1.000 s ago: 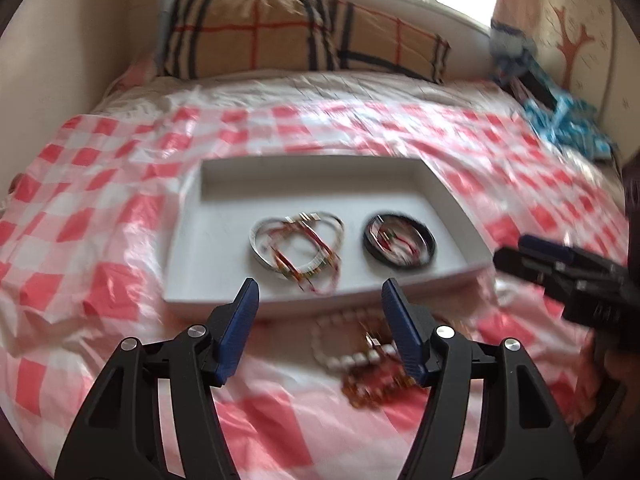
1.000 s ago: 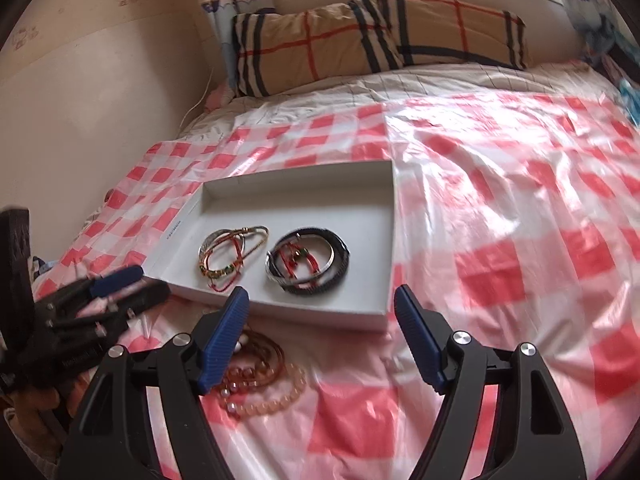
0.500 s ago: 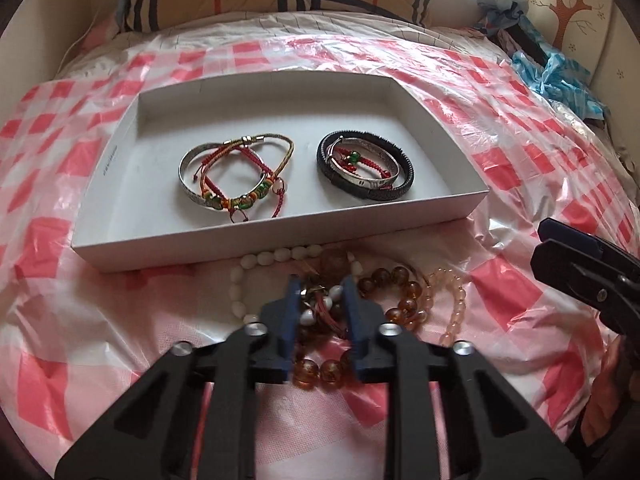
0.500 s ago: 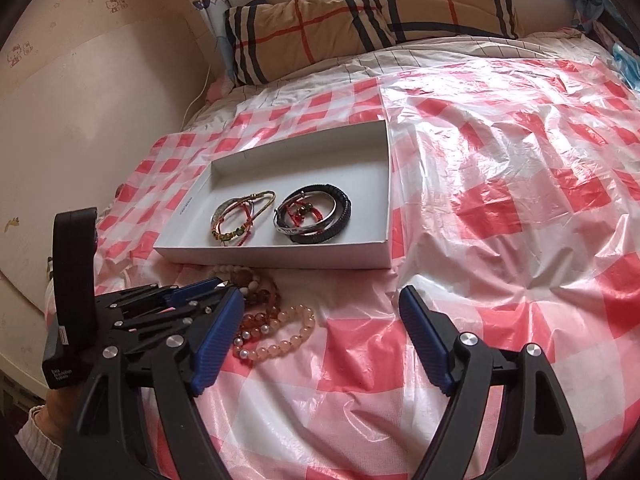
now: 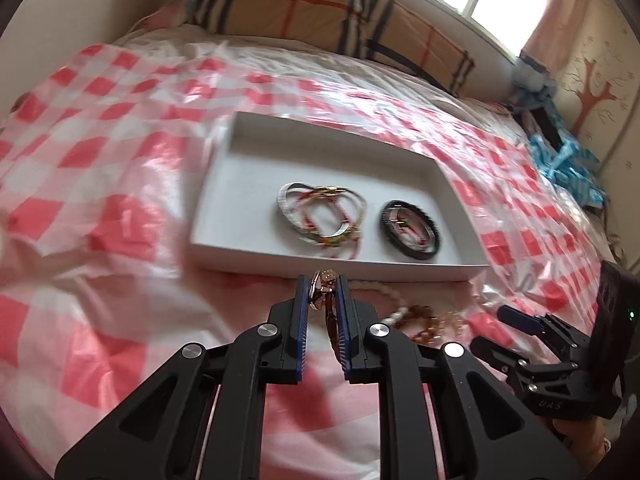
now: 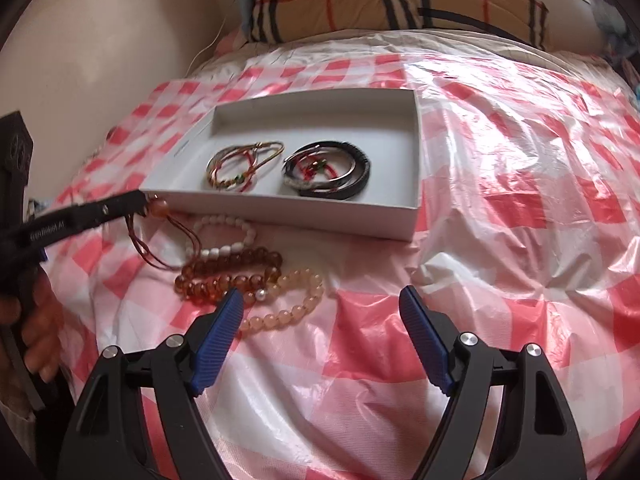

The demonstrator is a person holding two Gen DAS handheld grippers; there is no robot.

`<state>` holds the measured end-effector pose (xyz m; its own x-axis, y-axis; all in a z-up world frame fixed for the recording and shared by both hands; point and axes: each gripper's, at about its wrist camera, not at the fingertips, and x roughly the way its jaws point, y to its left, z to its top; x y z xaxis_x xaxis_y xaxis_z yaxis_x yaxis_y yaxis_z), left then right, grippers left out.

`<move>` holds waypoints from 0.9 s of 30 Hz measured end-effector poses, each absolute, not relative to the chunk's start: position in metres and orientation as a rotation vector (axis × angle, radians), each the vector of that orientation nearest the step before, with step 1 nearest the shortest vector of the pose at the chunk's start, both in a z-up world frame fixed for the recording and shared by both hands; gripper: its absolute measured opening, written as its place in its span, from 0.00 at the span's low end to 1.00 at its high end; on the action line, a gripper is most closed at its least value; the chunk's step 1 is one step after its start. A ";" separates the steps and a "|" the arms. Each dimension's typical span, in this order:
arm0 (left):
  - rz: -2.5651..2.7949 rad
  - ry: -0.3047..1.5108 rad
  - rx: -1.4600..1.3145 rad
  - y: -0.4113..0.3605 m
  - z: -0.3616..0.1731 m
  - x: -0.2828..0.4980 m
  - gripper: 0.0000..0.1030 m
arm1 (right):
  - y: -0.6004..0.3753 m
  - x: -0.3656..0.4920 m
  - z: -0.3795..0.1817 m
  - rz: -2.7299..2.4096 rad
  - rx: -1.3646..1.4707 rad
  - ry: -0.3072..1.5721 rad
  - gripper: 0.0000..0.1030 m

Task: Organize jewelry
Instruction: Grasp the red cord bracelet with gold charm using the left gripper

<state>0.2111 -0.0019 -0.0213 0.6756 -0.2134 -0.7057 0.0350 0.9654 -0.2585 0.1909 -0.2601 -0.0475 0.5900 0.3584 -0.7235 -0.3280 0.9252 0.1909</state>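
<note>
My left gripper (image 5: 323, 285) is shut on a red cord bracelet with an amber bead (image 5: 320, 294), held just above the bedspread in front of the white tray (image 5: 332, 266). In the right wrist view the left gripper (image 6: 142, 200) comes in from the left with the cord bracelet (image 6: 158, 207) dangling from its tip. The tray (image 6: 280, 212) holds a silver and red bracelet group (image 6: 244, 164) and a black bangle group (image 6: 326, 176). White (image 6: 224, 236), amber (image 6: 228, 276) and peach bead bracelets (image 6: 288, 300) lie loose on the bed. My right gripper (image 6: 322, 294) stands open just behind them, holding nothing.
A red and white checked plastic sheet (image 6: 500, 208) covers the bed. Plaid pillows (image 6: 392, 4) lie at the head, under a window. A wall runs along the left side (image 6: 100, 48). Blue clutter (image 5: 568, 168) sits at the far right.
My left gripper dropped onto the loose pile, closed on the cord bracelet and has lifted it up and away to the left. The right gripper has sunk closer to the bead bracelets, still open.
</note>
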 end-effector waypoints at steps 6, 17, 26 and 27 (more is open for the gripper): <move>-0.034 0.927 -0.169 0.003 -0.045 0.220 0.12 | -0.253 0.195 -0.052 0.384 -0.007 0.842 0.74; -0.007 0.968 -0.121 0.003 -0.055 0.223 0.14 | -0.277 0.201 -0.059 0.228 -0.104 0.886 0.67; 0.011 0.983 -0.106 0.001 -0.059 0.226 0.23 | -0.256 0.205 -0.064 0.385 -0.050 0.934 0.29; 0.013 0.984 -0.100 0.001 -0.060 0.226 0.24 | -0.257 0.203 -0.063 0.400 -0.037 0.936 0.22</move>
